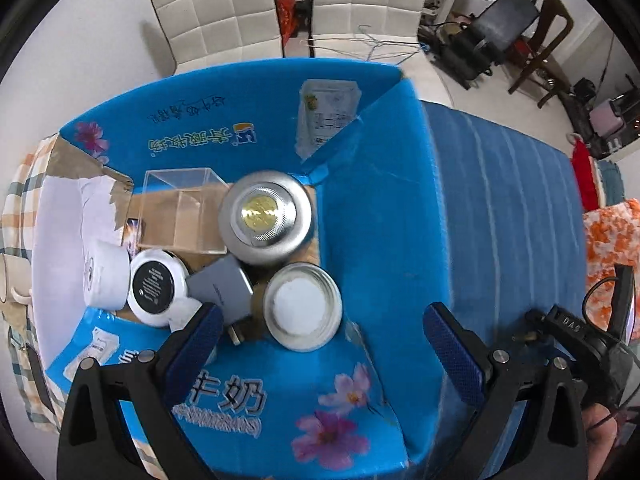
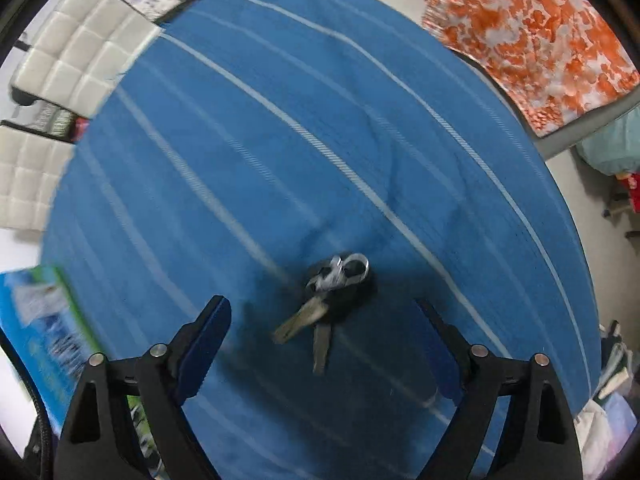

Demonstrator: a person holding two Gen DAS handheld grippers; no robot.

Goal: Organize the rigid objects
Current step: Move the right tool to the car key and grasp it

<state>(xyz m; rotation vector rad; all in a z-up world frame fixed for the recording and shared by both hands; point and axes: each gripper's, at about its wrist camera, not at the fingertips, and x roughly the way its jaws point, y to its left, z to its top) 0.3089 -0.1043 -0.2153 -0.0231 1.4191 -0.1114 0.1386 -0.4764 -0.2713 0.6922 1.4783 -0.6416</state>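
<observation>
In the left wrist view an open blue cardboard box (image 1: 376,208) holds a silver round tin (image 1: 265,218), a white-topped jar lid (image 1: 303,306), a black-lidded white jar (image 1: 154,287), a white tape roll (image 1: 105,274), a grey charger (image 1: 221,285) and a clear plastic box (image 1: 182,208). My left gripper (image 1: 320,332) is open and empty above the box's near side. In the right wrist view a bunch of keys with a black fob (image 2: 326,300) lies on the blue striped cloth (image 2: 280,140). My right gripper (image 2: 324,340) is open, its fingers on either side of the keys.
White padded chairs (image 1: 224,12) stand beyond the table. An orange-patterned cloth (image 2: 532,36) lies at the table's far right. The blue box's side (image 2: 44,320) shows at the left of the right wrist view. Exercise gear (image 1: 500,28) stands on the floor.
</observation>
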